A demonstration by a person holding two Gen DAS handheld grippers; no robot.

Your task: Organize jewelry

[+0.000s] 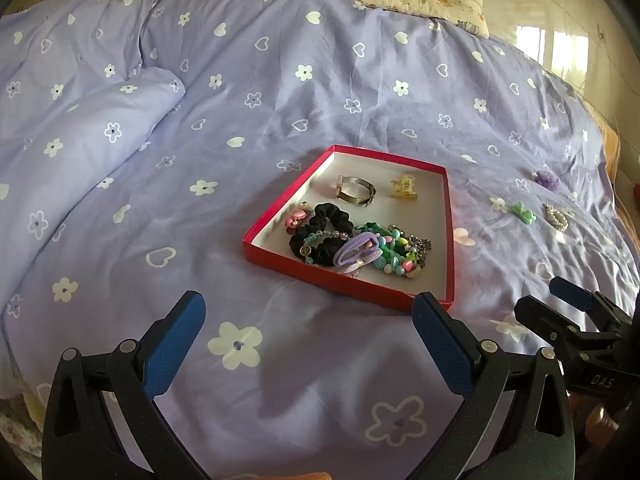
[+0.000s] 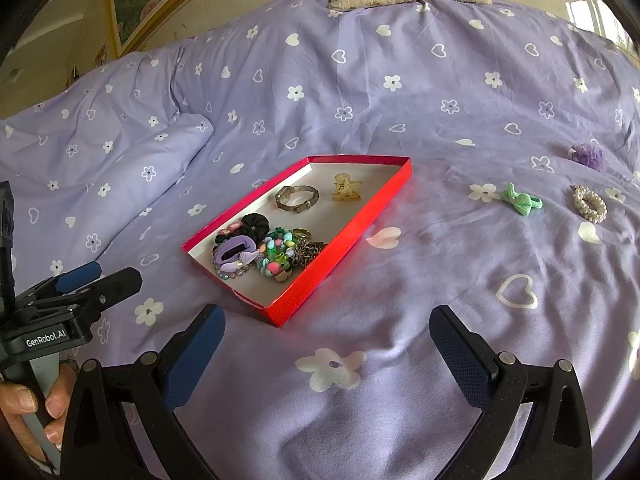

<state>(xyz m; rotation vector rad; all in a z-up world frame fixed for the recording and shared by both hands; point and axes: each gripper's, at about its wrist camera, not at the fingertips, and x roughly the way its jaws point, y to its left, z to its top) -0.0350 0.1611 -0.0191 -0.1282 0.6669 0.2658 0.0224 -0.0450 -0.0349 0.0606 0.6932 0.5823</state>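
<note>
Both tools, left (image 1: 308,344) and right (image 2: 326,350), hover released over bed (image 2: 400,280). Red tray (image 2: 352,224) ahead holds jewelry pile (image 2: 264,252); green bow (image 2: 520,199) and pearl bracelet (image 2: 589,203) lie right, well apart.

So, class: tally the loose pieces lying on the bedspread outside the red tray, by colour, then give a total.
Purple: 1, purple flower piece
Green: 1, green bow
White: 1, pearl bracelet
Total: 3, all right of the red tray
</note>
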